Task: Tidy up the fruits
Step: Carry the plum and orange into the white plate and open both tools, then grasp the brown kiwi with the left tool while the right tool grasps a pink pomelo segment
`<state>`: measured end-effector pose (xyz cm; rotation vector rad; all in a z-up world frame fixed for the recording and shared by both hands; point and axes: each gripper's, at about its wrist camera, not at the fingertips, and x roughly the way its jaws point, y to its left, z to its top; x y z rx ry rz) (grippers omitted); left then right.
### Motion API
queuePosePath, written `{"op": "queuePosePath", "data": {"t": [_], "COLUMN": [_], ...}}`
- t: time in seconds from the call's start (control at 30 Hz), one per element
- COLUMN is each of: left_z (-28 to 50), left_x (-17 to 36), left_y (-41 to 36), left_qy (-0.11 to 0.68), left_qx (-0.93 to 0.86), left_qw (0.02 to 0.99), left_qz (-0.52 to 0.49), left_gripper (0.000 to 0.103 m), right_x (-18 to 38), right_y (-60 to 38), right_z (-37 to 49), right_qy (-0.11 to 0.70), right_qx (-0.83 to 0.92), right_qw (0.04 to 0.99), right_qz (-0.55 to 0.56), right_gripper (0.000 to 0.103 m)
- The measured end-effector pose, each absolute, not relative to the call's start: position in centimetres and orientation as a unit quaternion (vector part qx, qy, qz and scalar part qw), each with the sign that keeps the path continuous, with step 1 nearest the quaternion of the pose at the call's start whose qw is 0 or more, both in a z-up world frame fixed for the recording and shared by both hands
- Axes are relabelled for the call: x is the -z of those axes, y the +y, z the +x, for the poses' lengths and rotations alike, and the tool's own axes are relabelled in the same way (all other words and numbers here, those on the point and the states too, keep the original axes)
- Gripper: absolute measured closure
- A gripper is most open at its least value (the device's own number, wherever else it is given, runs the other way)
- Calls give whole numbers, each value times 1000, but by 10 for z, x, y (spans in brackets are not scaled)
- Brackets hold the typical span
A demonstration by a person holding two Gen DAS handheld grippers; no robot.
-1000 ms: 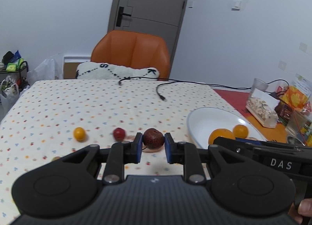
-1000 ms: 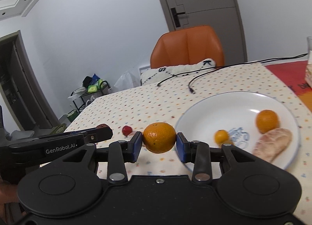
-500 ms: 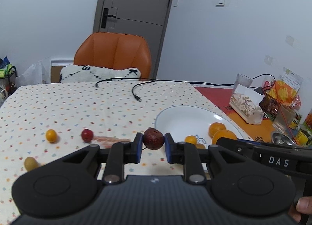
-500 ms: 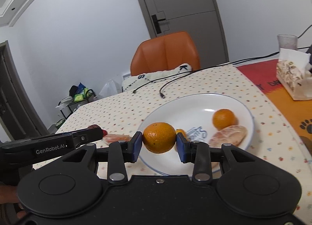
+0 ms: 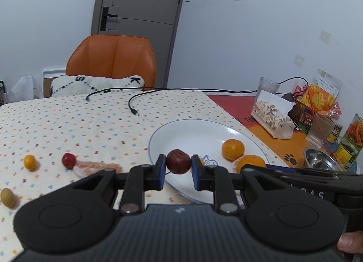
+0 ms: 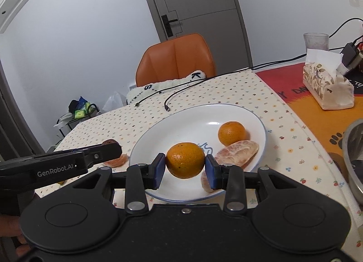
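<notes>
Both tongs have swung over the white plate [image 6: 261, 123]: left tongs [image 5: 178, 172] pinching a dark red fruit [image 5: 178, 161], right tongs [image 6: 185, 170] pinching an orange [image 6: 185, 163], ready to drop.

We see even, soft indoor light in both views — bright enough, with a cool cast on the walls. The white plate [image 6: 254, 114] carries a small bright glare spot near its middle, and fruit on it throws short, faint shadows. The fisheye bends the door [image 5: 140, 23] frame and the far edge of the table [image 5: 68, 121], and the picture corners go black. Things in the middle look sharp — the snack packets [image 5: 324, 96] at the right edge are softer and a little smeared.
</notes>
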<state>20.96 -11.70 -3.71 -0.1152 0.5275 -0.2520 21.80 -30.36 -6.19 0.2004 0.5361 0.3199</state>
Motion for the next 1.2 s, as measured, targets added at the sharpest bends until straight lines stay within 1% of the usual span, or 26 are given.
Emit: {"op": "queuePosePath", "data": {"t": [0.23, 0.33, 0.5, 0.6, 0.67, 0.73, 0.77, 0.8, 0.87, 0.93, 1.03, 1.1, 1.2], "left_z": [218, 217, 217, 214, 211, 209, 207, 206, 204, 201, 198, 196, 192], "left_x": [39, 38, 37, 37, 36, 36, 35, 35, 34, 34, 33, 31, 29], "left_y": [-122, -120, -107, -95, -87, -80, -76, -73, -66, -59, -49, -44, -38], "left_qy": [260, 254, 262, 265, 264, 262, 261, 261, 263, 262, 262, 263, 261], "left_qx": [127, 124, 111, 97, 87, 77, 72, 68, 59, 47, 33, 26, 18], "left_qw": [955, 957, 957, 957, 958, 960, 960, 960, 961, 961, 962, 961, 963], "left_qz": [-62, -63, -65, -69, -70, -70, -70, -70, -69, -69, -75, -76, -70], "left_gripper": [81, 77, 76, 68, 56, 49, 46, 45, 34, 29, 25, 24, 19], "right_x": [63, 65, 67, 66, 65, 65, 64, 64, 62, 61, 59, 57, 55], "right_y": [-303, -302, -298, -296, -294, -292, -291, -289, -286, -283, -277, -272, -264], "right_z": [219, 220, 224, 225, 226, 227, 227, 227, 226, 225, 224, 223, 222], "right_qy": [267, 269, 273, 273, 272, 271, 270, 268, 264, 262, 262, 261, 259], "right_qx": [-154, -154, -156, -158, -158, -159, -160, -159, -159, -162, -169, -174, -183], "right_qw": [946, 946, 944, 944, 944, 944, 944, 945, 947, 947, 946, 945, 944], "right_qz": [96, 96, 97, 97, 98, 98, 97, 97, 95, 95, 94, 92, 88], "right_gripper": [67, 67, 67, 67, 67, 66, 63, 62, 57, 53, 52, 49, 46]}}
